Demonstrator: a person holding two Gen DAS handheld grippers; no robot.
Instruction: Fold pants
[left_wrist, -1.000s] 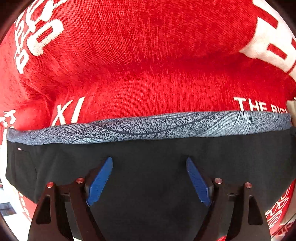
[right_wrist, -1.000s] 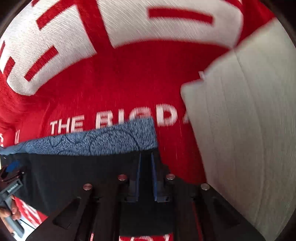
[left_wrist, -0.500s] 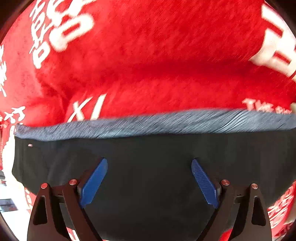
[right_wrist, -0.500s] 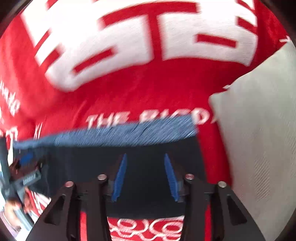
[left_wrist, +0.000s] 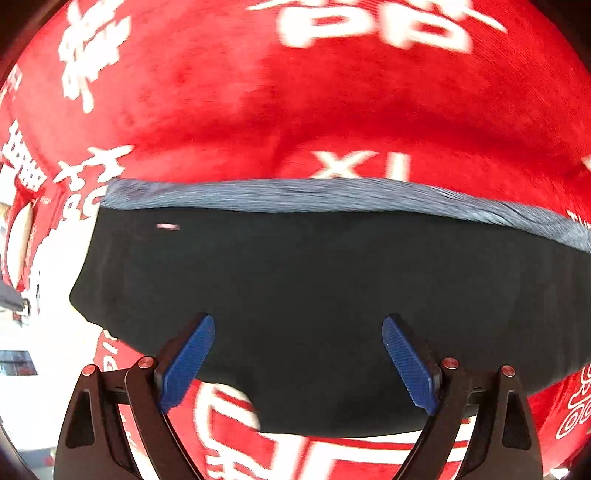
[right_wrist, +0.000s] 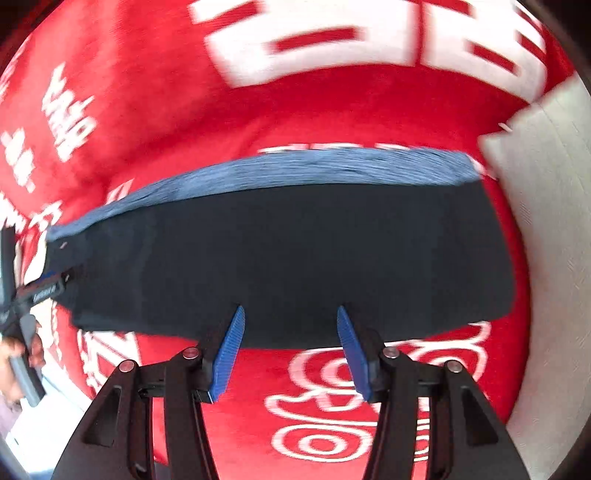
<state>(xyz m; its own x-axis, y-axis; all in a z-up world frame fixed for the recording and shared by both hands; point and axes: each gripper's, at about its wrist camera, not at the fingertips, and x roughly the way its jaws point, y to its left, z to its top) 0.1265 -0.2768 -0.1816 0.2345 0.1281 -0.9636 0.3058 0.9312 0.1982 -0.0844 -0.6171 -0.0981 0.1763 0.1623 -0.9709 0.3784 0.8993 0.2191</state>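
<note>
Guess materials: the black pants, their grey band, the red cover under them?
Black pants: matte, smooth knit or jersey, probably; no sheen, limp flat lie.
Grey band: stretchy patterned fabric, likely elastic waistband; blur hides the weave.
Red cover: plush, fleece-like pile with white printed lettering; fuzzy nap and soft folds show.

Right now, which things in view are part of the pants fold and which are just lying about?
Part of the job:
- black pants, folded flat, grey-blue waistband along the far edge
- left gripper, open, holding nothing
- right gripper, open, holding nothing

Just lying about:
- red printed blanket under the pants
- white pillow, at the right
</note>
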